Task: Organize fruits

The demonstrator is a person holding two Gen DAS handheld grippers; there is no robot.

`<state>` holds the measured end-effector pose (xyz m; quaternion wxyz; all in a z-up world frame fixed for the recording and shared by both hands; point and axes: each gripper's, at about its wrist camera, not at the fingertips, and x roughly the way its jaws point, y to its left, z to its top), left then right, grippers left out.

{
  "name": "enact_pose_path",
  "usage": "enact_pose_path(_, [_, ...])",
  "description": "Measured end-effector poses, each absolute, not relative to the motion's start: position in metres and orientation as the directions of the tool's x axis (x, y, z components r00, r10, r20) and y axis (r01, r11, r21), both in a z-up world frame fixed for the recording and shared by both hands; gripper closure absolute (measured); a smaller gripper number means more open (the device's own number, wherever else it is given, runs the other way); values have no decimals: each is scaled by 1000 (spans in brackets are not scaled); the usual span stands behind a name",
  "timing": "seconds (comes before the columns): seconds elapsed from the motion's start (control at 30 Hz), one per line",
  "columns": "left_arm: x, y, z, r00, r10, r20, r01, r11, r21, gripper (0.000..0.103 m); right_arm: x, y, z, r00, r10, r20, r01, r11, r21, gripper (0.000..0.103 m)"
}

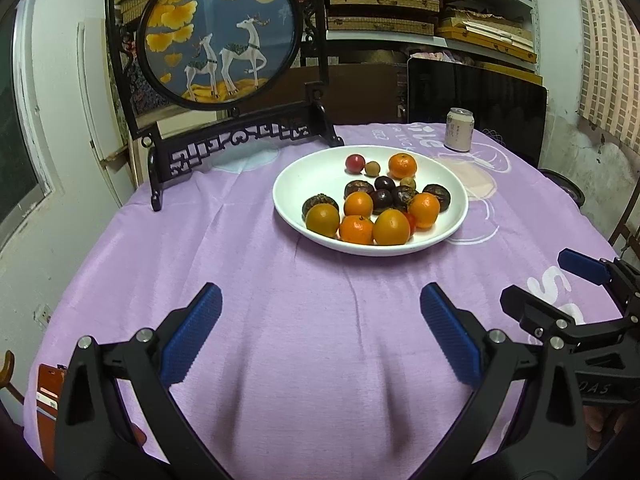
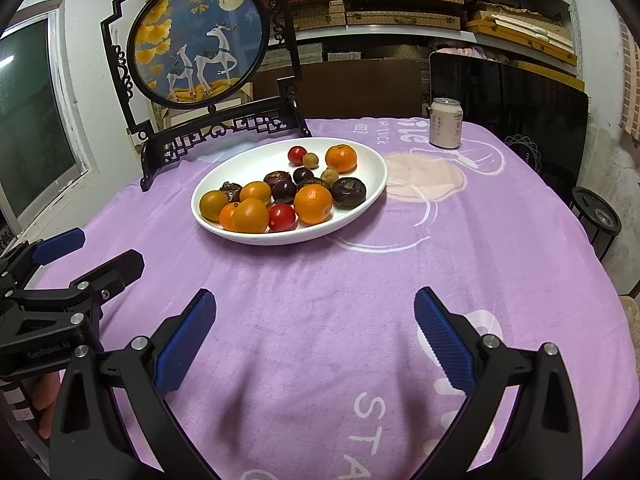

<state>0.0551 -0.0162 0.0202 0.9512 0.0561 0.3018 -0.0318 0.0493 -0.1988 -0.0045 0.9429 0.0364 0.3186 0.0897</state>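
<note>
The white plate (image 1: pixel 370 240) of mixed fruit sits at twelve o'clock on the purple cloth (image 1: pixel 280 300), well ahead of the left gripper (image 1: pixel 320 334) and right gripper (image 2: pixel 316 338), both spread wide and empty. Its oranges (image 1: pixel 391 227) look firm, round and likely to roll, so grip across the middle; the small red tomato (image 2: pixel 281 217) seems soft and wants a gentle squeeze.

- Your bench (image 1: pixel 280 320) wore a purple printed cloth (image 2: pixel 320 320).
- On it stood a white fruit plate (image 1: pixel 296 184), a drink can (image 1: pixel 459 129) and a framed deer screen (image 1: pixel 224 36).
</note>
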Motion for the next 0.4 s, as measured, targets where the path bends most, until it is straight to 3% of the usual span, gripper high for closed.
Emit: enact_pose_path(0.4, [58,-14,20,809,-45,-586,103,993,66,2,49,-199,-5,779,193,-597,-141,981,132,3])
